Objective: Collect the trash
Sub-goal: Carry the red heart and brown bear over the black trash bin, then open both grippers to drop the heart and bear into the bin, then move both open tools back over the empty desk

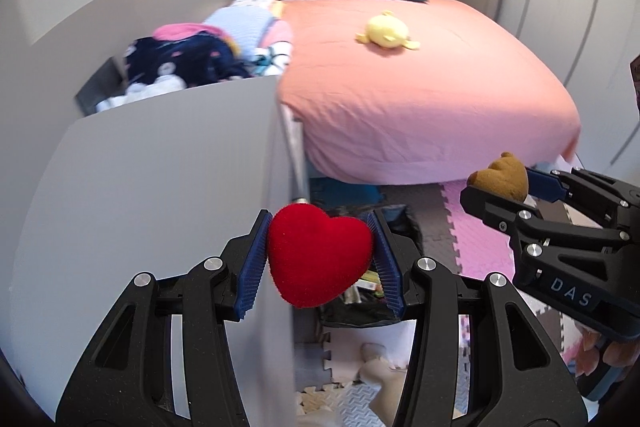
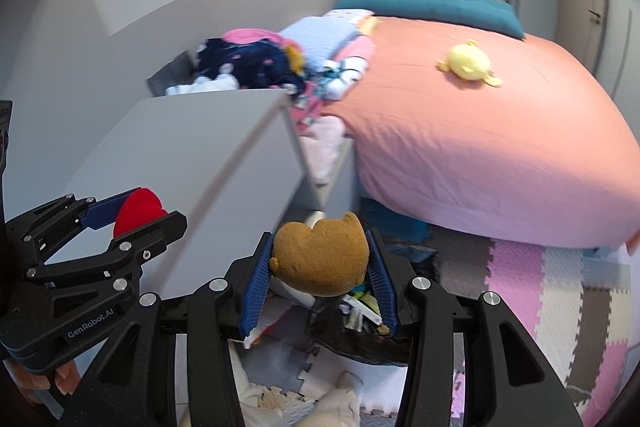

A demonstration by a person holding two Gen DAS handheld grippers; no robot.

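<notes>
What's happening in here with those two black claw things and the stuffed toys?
A person is holding a gripper in each hand. The left gripper has its fingers closed on a red plush heart, and the right gripper is clamped on a brown plush toy. Both hang above a black trash bag on the floor beside the bed, where a yellow plush lies.

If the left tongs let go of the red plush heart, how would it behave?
The red plush heart looks soft and light: the left tongs dent its sides a little. It would probably drop without breaking. Its fuzzy surface likely grips the ribbed pads, so slipping seems unlikely.
</notes>
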